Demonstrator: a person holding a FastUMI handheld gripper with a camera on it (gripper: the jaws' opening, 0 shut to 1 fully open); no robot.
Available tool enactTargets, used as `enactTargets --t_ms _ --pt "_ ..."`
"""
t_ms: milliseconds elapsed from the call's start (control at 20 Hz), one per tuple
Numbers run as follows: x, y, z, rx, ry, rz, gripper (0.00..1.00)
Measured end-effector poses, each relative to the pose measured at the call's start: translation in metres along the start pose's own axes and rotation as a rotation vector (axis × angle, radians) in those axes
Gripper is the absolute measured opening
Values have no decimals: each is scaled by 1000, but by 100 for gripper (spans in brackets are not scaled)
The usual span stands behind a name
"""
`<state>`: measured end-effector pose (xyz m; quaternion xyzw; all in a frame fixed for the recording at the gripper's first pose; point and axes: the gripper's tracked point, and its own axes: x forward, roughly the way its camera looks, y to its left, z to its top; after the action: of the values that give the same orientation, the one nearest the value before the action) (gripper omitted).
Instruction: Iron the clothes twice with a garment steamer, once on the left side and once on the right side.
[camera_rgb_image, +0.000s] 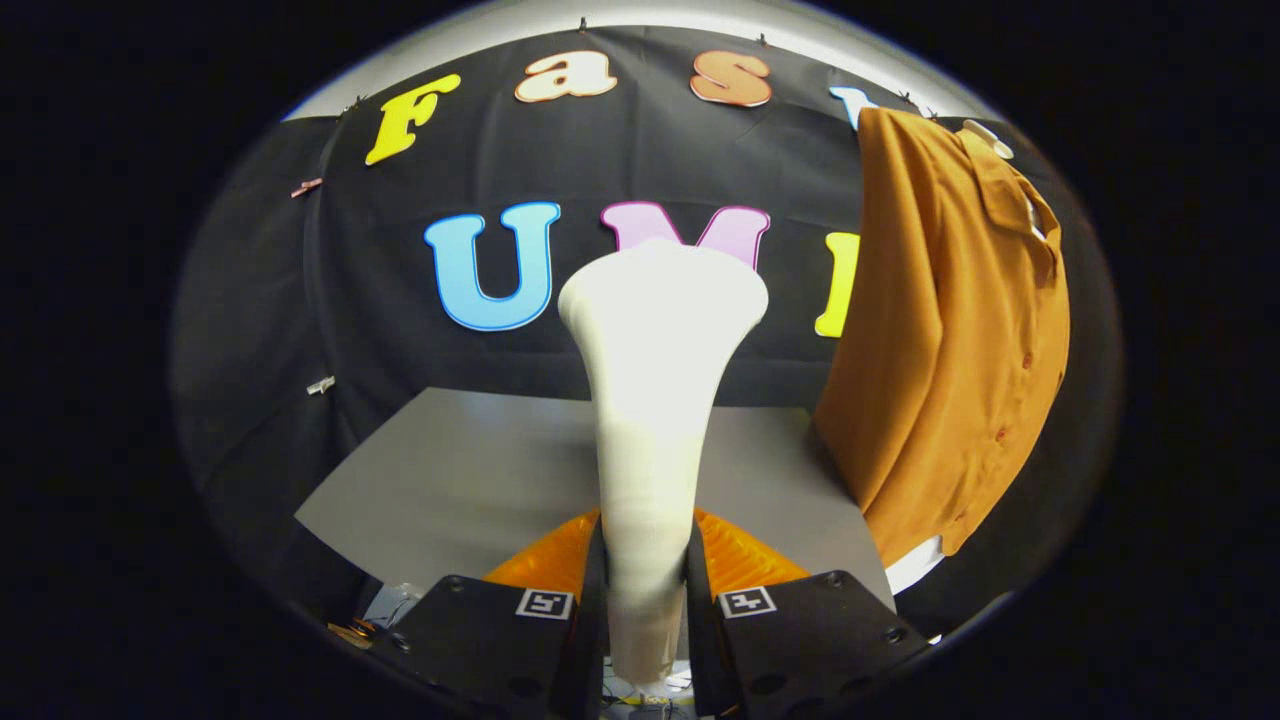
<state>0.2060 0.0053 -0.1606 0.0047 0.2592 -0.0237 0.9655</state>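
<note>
The black cloth wall (640, 160) fills the back of the booth, hanging in soft folds and pinned with small clips along its upper edge and left side. Below it lies a flat grey table (470, 480), bare on the part that shows, with black cloth draped beside and in front of it. To the right, an orange-brown shirt (950, 340) hangs in front of the wall, its collar at the top, a row of buttons down its right side, and its hem reaching down past the table's right edge; a bit of white shows at the collar and below the hem, and no writing on it can be read. The white garment steamer (655, 400) stands upright in the middle, its wide head up against the wall and well left of the shirt, not touching it. The gripper (645, 600) is clamped on the steamer's narrow handle, both fingers (745, 565) pressing its sides. Each finger base carries a small square black-and-white marker (545, 604).
</note>
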Motion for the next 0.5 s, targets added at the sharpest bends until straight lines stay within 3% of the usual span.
enactTargets --t_ms 300,500 --pt "-77 4 11 32 -113 -44 38" --pt "-132 -10 4 36 -159 -118 38"
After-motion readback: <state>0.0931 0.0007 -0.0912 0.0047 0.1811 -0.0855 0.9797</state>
